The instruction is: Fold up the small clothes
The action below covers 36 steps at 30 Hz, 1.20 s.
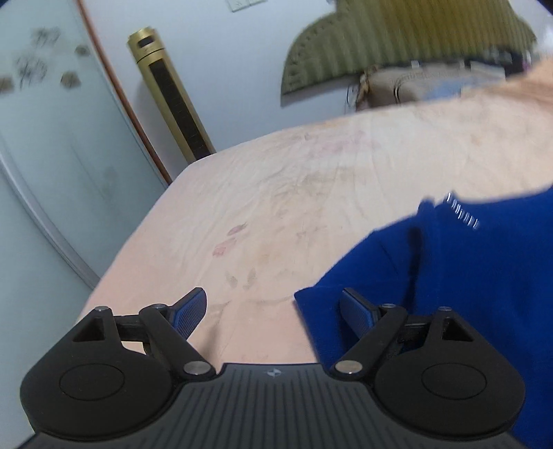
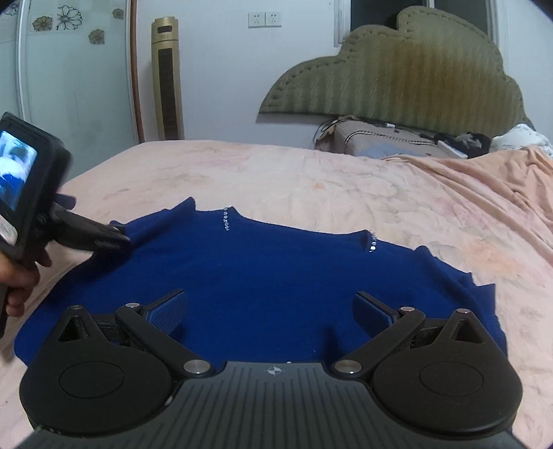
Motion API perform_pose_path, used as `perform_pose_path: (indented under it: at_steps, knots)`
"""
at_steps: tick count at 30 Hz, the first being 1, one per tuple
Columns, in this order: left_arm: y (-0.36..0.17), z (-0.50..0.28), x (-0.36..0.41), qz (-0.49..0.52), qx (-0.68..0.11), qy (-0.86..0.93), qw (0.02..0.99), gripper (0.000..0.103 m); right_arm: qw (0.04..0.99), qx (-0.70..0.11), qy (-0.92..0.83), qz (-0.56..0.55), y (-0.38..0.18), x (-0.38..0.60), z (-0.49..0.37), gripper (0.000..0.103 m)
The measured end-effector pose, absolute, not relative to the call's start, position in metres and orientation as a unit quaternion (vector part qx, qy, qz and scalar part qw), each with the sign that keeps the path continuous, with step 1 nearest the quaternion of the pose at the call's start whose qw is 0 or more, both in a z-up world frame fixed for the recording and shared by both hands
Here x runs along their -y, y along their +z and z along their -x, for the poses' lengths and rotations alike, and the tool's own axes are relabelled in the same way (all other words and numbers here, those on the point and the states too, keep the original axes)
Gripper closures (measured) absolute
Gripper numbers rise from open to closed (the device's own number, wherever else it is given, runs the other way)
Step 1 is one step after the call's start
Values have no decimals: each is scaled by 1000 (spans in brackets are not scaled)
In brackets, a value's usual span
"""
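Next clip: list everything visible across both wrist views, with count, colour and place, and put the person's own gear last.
garment: one, deep blue with small shiny studs, spread flat on the bed
bed sheet: one, pale peach, wrinkled, covering the bed
headboard: one, olive green, padded, against the far wall
tower fan: one, gold, standing by the wall left of the bed
wall sockets: two, white, high on the wall
box: one, beige, at the head of the bed
left tongs: black, open, at the garment's left edge
right tongs: black with blue pads, open, above the garment's near part
hand: one, gripping the left handle
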State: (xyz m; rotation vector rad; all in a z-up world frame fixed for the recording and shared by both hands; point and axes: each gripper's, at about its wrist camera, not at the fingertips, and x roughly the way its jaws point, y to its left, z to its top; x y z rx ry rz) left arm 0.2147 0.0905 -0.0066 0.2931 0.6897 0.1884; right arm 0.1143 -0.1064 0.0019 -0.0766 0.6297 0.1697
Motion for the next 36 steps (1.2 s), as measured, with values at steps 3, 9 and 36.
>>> perform_pose_path:
  at_steps: [3, 9, 36]
  knots:
    - [14, -198, -90, -80, -324, 21, 942, 18, 944, -320, 80, 19, -1, 107, -117, 0]
    - [7, -209, -47, -156, -299, 2, 941, 11, 938, -337, 84, -10, -11, 106, -103, 0]
    - [-12, -169, -107, -60, -369, 12, 928, 11, 921, -374, 78, 75, -32, 64, -74, 0]
